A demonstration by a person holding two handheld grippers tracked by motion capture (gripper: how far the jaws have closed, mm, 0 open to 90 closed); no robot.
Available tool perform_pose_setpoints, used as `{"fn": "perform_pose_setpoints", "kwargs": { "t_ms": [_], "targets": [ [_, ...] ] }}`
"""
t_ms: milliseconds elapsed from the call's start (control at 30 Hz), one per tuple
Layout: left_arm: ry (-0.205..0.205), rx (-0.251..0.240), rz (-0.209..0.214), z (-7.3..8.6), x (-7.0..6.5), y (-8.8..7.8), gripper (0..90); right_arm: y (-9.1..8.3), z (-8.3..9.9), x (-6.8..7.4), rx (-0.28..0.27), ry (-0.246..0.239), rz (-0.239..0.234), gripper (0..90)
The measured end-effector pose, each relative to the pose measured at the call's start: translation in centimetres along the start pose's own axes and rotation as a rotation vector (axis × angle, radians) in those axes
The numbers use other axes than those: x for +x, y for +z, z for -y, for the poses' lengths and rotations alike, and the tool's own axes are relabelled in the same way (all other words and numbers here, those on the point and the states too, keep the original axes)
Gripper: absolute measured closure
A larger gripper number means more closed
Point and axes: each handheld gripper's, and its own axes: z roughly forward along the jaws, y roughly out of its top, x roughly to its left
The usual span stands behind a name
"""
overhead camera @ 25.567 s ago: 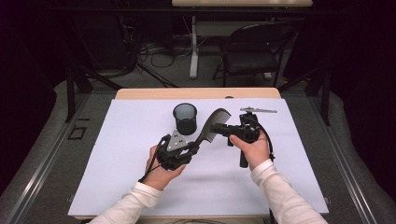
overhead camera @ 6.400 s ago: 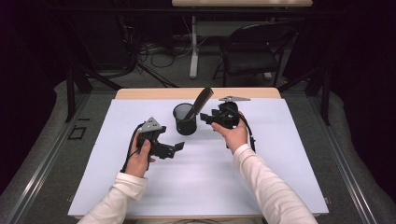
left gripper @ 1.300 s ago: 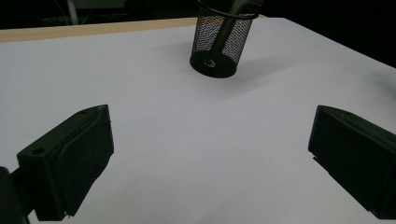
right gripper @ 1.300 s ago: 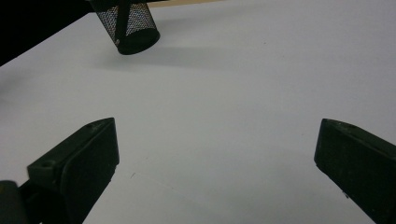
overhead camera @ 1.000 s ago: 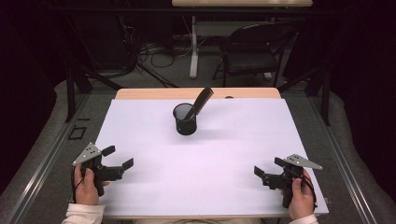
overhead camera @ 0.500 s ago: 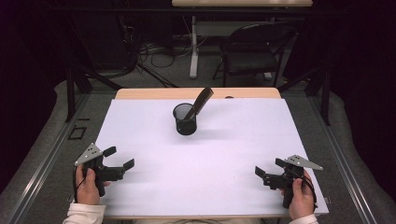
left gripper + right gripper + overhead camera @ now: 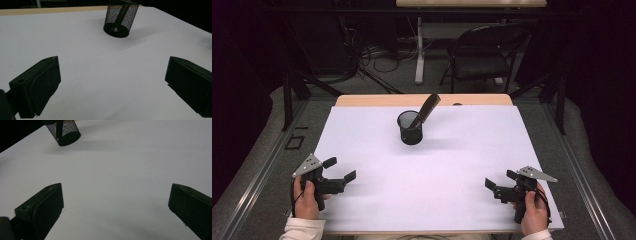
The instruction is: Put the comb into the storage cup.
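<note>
A black mesh cup [image 7: 410,128] stands upright on the white table cover [image 7: 472,145], toward the far middle. A dark flat tool [image 7: 427,108] leans out of its right rim. My left gripper [image 7: 339,169] rests at the near left corner, held by a hand, jaws wide apart with nothing between them. At the near right corner my right gripper [image 7: 500,181] is likewise open and holds nothing. The mesh cup [image 7: 121,16] sits far ahead in the left gripper view, between the spread jaws. The right gripper view has the cup [image 7: 62,131] at its top left.
Bare wood of the table [image 7: 377,100] shows along the far edge, beyond the cover. A black chair [image 7: 482,55] and cables stand on the floor behind the table. Dark metal rails [image 7: 252,170] run along both sides.
Both grippers hold almost the same spots as a second ago. Earlier the right gripper put the dark tool into the cup, then both hands drew back to the near corners.
</note>
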Motion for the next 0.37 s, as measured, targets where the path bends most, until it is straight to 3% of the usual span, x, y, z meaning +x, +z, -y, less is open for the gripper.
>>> {"fn": "perform_pose_setpoints", "kwargs": {
  "t_ms": [367],
  "targets": [
    [0.000, 0.004, -0.003, 0.01, 0.09, 0.06, 0.4, 0.00, 0.05, -0.02, 0.001, 0.010, -0.004, 0.1]
  ]
}}
